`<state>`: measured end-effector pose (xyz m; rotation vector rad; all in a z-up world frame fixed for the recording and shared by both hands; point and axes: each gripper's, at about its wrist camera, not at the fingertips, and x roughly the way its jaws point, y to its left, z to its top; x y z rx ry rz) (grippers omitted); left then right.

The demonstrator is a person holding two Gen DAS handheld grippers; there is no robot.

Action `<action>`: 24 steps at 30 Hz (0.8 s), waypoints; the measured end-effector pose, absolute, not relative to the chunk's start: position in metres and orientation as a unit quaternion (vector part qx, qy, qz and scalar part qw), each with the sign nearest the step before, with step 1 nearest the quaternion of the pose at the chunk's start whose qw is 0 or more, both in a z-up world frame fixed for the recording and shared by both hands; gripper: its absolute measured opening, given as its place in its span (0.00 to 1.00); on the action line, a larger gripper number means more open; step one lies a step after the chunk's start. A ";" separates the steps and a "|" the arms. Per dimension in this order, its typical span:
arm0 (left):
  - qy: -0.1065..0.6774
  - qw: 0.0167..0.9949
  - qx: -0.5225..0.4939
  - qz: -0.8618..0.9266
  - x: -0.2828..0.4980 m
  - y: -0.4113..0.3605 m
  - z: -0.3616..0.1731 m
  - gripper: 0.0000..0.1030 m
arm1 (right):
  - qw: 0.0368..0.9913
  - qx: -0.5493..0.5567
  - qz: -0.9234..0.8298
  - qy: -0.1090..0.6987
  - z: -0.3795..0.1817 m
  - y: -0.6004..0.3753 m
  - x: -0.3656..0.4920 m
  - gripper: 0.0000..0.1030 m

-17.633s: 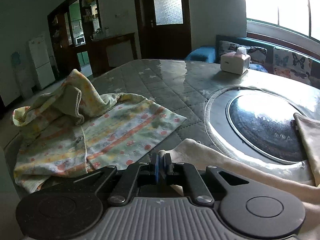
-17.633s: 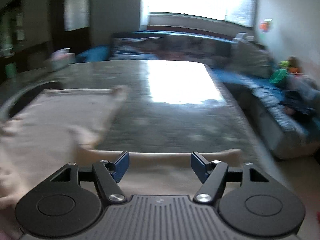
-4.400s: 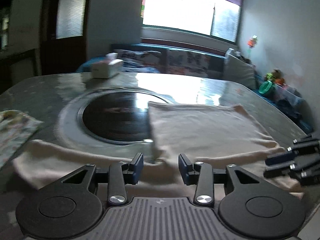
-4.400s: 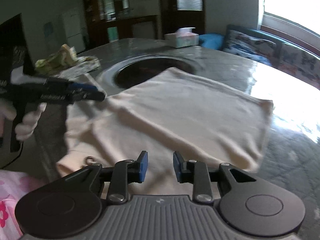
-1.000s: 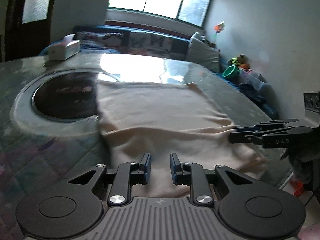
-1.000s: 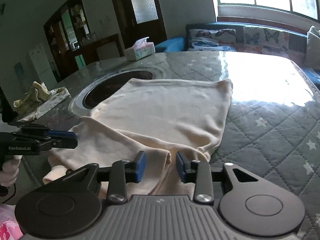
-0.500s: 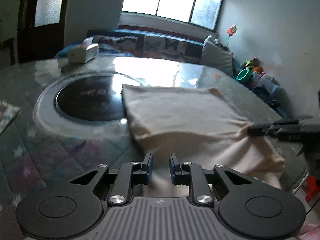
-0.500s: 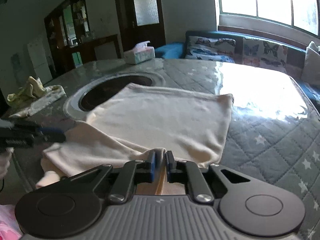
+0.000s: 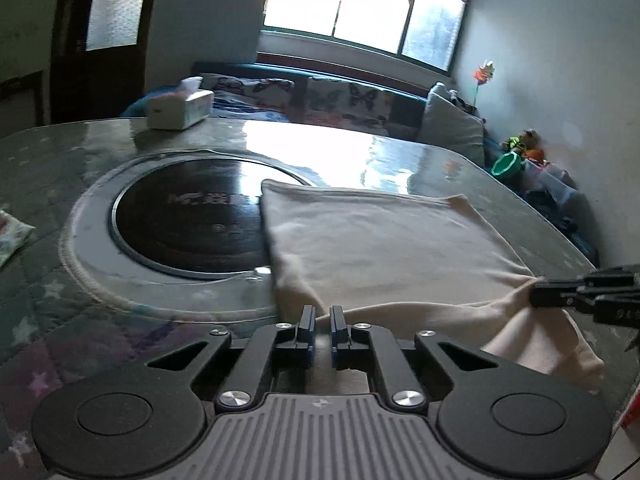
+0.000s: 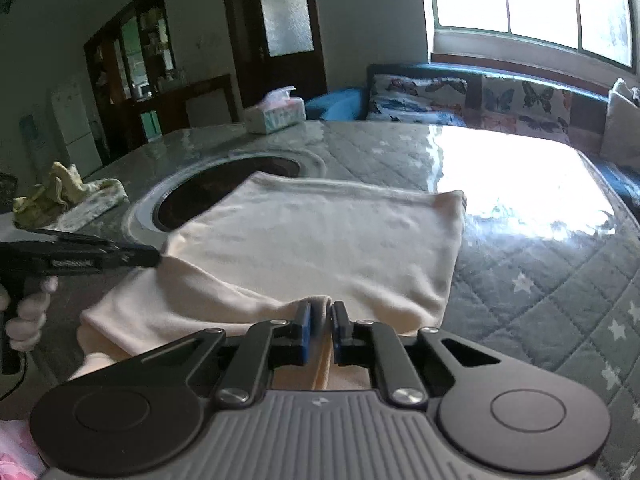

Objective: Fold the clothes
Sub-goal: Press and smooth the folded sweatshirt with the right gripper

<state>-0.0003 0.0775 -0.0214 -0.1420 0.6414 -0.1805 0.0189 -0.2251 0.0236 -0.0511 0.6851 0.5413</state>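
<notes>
A cream garment (image 9: 384, 240) lies partly folded on the quilted table, its far edge over the round black cooktop (image 9: 188, 216). My left gripper (image 9: 322, 322) is shut on the garment's near left corner. My right gripper (image 10: 320, 320) is shut on the near right corner of the garment (image 10: 320, 236). Both corners are lifted off the table and the cloth between them sags. The right gripper shows at the right edge of the left wrist view (image 9: 538, 292), and the left gripper shows at the left of the right wrist view (image 10: 154, 258).
A tissue box (image 9: 178, 106) stands at the table's far side. A crumpled patterned garment (image 10: 68, 196) lies at the left end. A sofa with butterfly cushions (image 10: 472, 96) runs behind the table. The table's near edge (image 10: 52, 344) lies just under my grippers.
Both grippers have closed further on the garment's near corners and lifted them. The near edge now hangs off the table between them.
</notes>
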 end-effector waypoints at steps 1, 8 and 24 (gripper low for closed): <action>0.314 0.943 -0.069 -0.084 -0.001 0.080 -0.022 0.08 | 0.904 -0.027 0.260 0.337 0.020 -0.224 0.020 0.10; 0.310 0.946 -0.065 -0.074 -0.010 0.083 -0.010 0.09 | 0.907 -0.041 0.261 0.329 0.024 -0.227 0.015 0.16; 0.330 0.907 -0.029 -0.261 -0.027 0.002 -0.019 0.10 | 0.865 -0.098 0.358 0.337 0.018 -0.176 0.021 0.16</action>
